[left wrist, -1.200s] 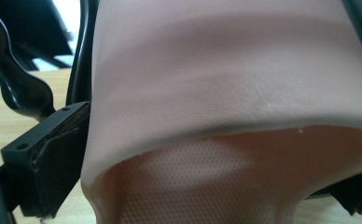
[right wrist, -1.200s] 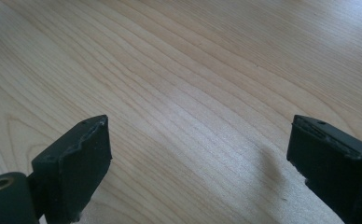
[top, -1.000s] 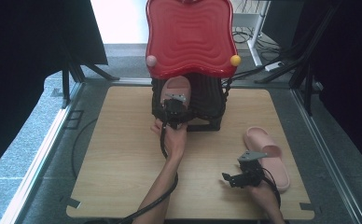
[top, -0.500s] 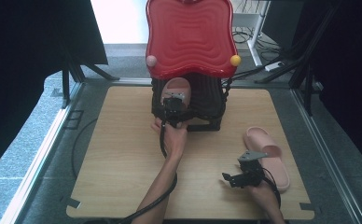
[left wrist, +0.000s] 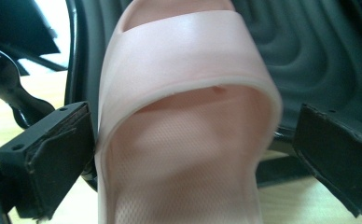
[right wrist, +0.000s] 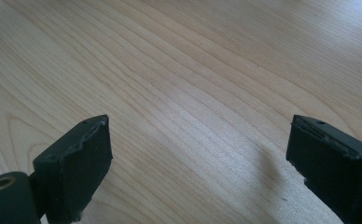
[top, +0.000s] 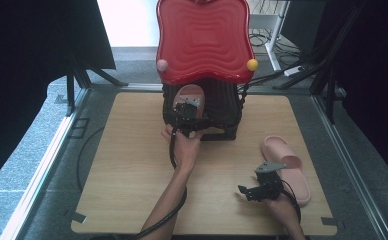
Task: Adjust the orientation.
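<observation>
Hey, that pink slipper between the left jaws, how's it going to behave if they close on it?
The pink slipper looks like thick moulded foam, so it is probably light and may squash a little between the jaws. Its matte, textured footbed suggests fair grip rather than slipperiness. Leaning against the black rack, it could tip or slide if nudged.

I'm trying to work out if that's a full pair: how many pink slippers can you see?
2. One pink rubber slide slipper stands propped against the dark ribbed rack under the red lid, between the open left claw's jaws. The other pink slipper lies flat on the wooden table, right side.
</observation>
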